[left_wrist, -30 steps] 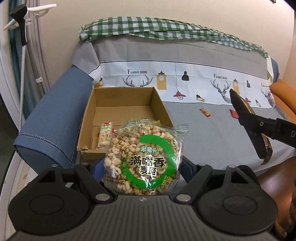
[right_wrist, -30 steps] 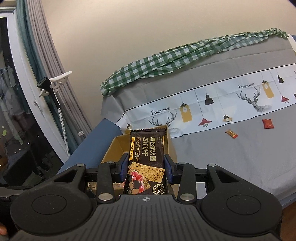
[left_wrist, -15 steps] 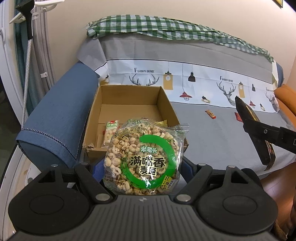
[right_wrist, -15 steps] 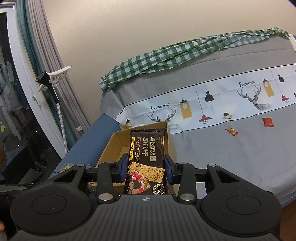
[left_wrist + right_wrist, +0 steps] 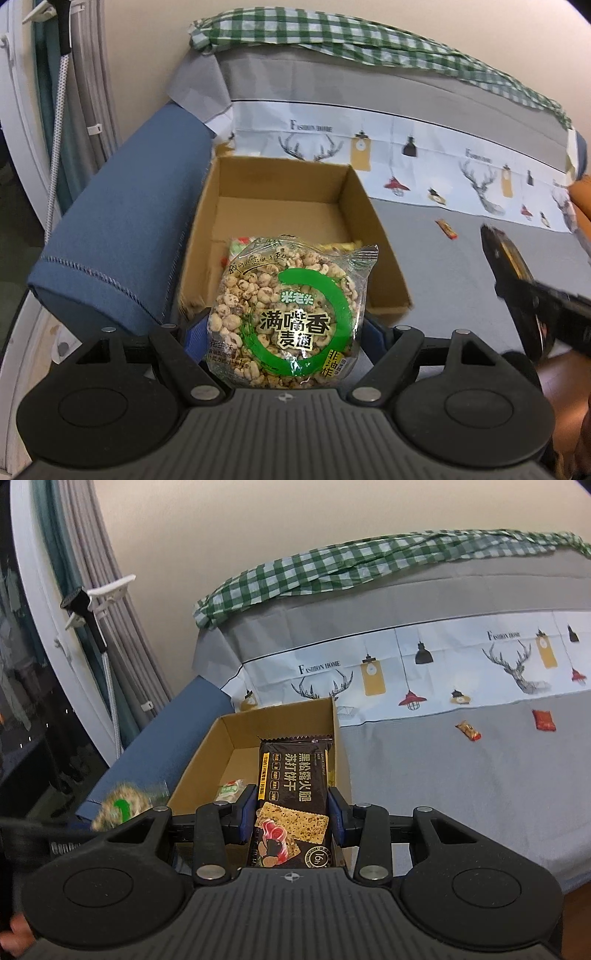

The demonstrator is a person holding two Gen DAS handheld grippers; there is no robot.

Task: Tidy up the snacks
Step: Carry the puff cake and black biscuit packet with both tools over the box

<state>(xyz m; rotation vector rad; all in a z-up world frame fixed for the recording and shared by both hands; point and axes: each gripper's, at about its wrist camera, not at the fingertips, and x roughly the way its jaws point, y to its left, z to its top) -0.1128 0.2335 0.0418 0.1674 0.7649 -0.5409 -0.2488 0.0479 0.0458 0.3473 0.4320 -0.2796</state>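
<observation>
My left gripper [image 5: 284,332] is shut on a clear round bag of puffed grain snack with a green ring label [image 5: 291,314], held just in front of an open cardboard box [image 5: 354,192] on the sofa. My right gripper [image 5: 291,812] is shut on a black cracker packet [image 5: 293,797], held over the near end of the same box [image 5: 207,746]. A small white and green snack pack [image 5: 229,789] lies inside the box. The right gripper also shows at the right of the left wrist view [image 5: 517,280].
The box sits on a grey sofa cover [image 5: 450,273] against a blue armrest [image 5: 122,229]. A small orange candy [image 5: 468,730] and a red packet [image 5: 543,720] lie loose on the cover. A green checked cloth [image 5: 369,561] drapes the backrest. Curtains [image 5: 96,572] hang at the left.
Both grippers have moved closer to the box with their snacks still held. The box now looks larger and nearer the middle in both views.
</observation>
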